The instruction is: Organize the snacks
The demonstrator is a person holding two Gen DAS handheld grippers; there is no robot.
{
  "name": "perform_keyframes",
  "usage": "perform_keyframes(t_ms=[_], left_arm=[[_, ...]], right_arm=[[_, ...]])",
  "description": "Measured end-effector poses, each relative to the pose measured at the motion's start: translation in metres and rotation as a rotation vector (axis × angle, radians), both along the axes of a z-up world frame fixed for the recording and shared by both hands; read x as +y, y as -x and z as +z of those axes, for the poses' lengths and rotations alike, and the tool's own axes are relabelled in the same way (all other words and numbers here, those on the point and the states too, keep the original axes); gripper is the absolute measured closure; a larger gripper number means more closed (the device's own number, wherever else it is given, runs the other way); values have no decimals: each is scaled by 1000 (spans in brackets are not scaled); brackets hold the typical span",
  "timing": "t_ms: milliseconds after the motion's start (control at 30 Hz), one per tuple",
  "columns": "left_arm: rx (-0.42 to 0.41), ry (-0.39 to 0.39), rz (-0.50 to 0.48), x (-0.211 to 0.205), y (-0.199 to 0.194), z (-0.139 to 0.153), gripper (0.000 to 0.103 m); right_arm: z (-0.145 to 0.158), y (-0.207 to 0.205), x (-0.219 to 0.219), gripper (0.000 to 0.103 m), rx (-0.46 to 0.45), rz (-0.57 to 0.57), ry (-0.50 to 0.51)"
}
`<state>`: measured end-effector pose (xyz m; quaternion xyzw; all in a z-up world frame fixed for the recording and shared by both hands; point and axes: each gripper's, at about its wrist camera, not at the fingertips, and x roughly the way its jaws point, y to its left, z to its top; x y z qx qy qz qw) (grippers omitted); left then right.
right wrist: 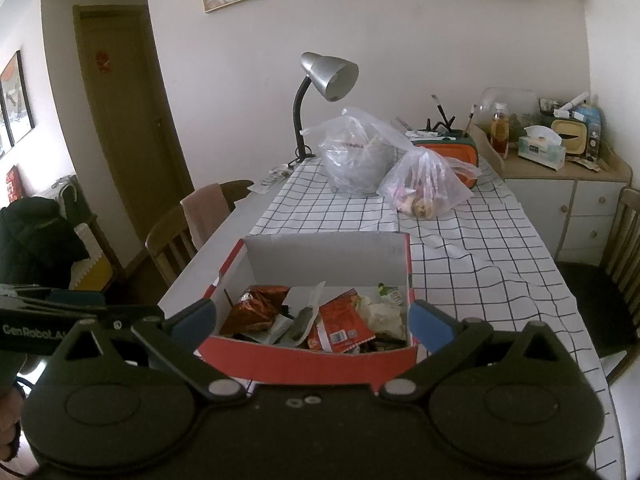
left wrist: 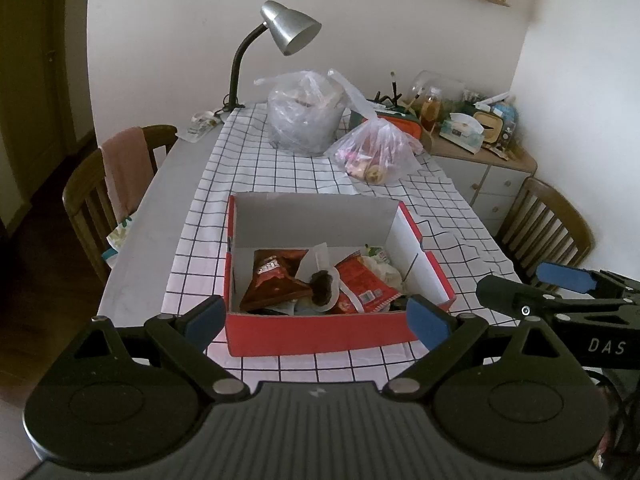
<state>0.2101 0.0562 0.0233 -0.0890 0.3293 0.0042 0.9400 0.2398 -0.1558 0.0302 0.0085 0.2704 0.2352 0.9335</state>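
Left gripper [left wrist: 316, 322] and right gripper [right wrist: 313, 322] both hover spread wide and empty at the near wall of the red box [left wrist: 320, 334], each pair of blue pads flanking that wall without touching it. Snack packets — a brown foil bag [left wrist: 274, 280], a red wrapper [left wrist: 362, 282] and crumpled pale ones — lie jumbled inside the box; two plastic bags [left wrist: 376, 150] sit beyond its far wall on the checked cloth [left wrist: 280, 172]. Likely hazards: a descending finger catching the light cardboard rim and dragging the box, or slippery overlapping foil escaping a pinch.
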Motion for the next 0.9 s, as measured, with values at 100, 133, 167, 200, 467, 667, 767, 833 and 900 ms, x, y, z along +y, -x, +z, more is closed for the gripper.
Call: perform_keyframes(t_ms=[100, 133, 167, 200, 467, 667, 767, 833, 900], left_arm=[[3, 3, 1, -1, 1, 0, 5], [3, 3, 2, -1, 1, 0, 5], [3, 3, 2, -1, 1, 0, 5], [4, 3, 2, -1, 1, -1, 5], [5, 4, 7, -1, 2, -2, 5], [6, 4, 4, -1, 2, -2, 5], [11, 6, 9, 0, 3, -4, 5], [14, 11, 10, 0, 4, -6, 5], [15, 10, 11, 0, 5, -7, 5]], right_arm=[[0, 1, 0, 0, 2, -5, 2], [0, 2, 0, 0, 4, -6, 2], [-1, 2, 0, 0, 5, -7, 2], [-1, 1, 0, 0, 6, -8, 1], [-2, 2, 0, 0, 8, -10, 0], [-4, 4, 0, 0, 13, -16, -3], [-6, 5, 0, 0, 19, -20, -4], [-8, 5, -1, 0, 23, -25, -5], [-9, 5, -1, 0, 28, -29, -5]])
